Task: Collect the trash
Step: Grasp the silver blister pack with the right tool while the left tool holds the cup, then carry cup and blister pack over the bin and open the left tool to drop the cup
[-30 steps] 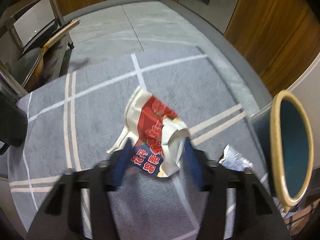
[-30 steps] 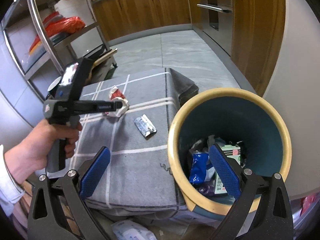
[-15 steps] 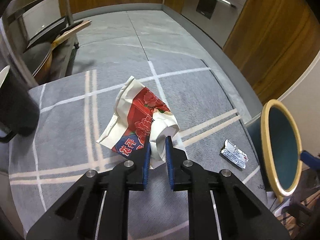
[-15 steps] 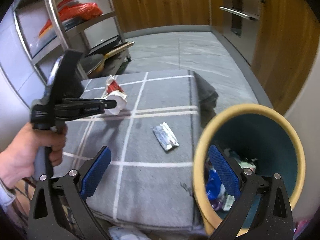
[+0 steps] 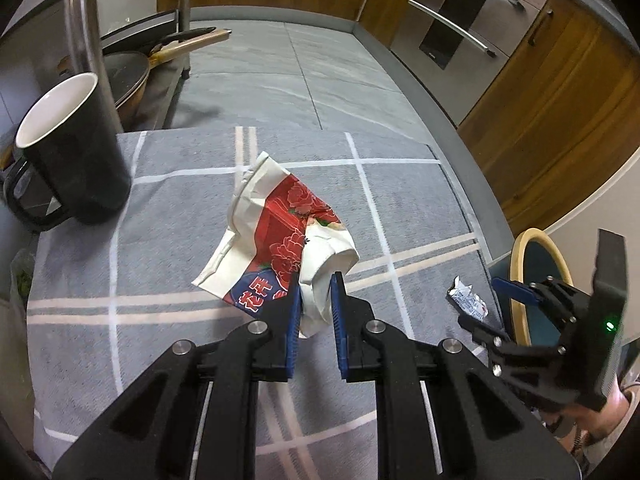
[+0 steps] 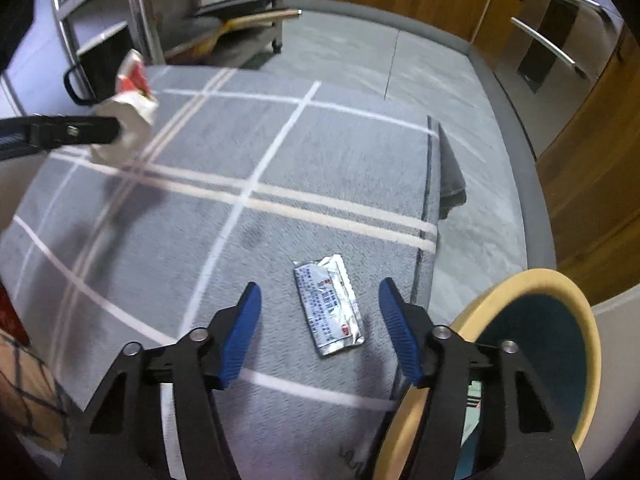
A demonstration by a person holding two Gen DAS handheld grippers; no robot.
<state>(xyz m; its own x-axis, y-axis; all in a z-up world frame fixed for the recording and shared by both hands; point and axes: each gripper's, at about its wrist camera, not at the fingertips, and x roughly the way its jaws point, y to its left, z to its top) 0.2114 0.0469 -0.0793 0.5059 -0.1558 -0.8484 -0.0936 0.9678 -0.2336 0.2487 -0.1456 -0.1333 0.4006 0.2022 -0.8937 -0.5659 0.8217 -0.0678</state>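
Crushed cup [image 5: 288,248]: a flattened red-and-white paper cup, pinched at its white folded edge; the right wrist view suggests it hangs clear of the grey checked cloth [image 6: 248,184], on the side far from the bin.
Left gripper [image 5: 315,312]: jaws nearly closed, only the cup's fold between the blue pads; the rest of the cup hangs free ahead of them.
Foil sachet [image 6: 328,304]: lies flat on the cloth, near the edge beside the bin, framed between the right fingers but untouched.
Right gripper [image 6: 320,320]: jaws wide apart and empty, hovering over the sachet.
Bin [image 6: 560,300]: teal, with a yellow rim, standing just off the cloth's corner; mouth open and unobstructed.
Step in hand, as judged: carry the cup to the bin while the right jaws descend on the sachet.
Technique: keep the pinch firm, as thin paper may slip; release only over the bin's mouth.
Black mug [image 5: 72,152]: stands well away from the bin; best avoided.
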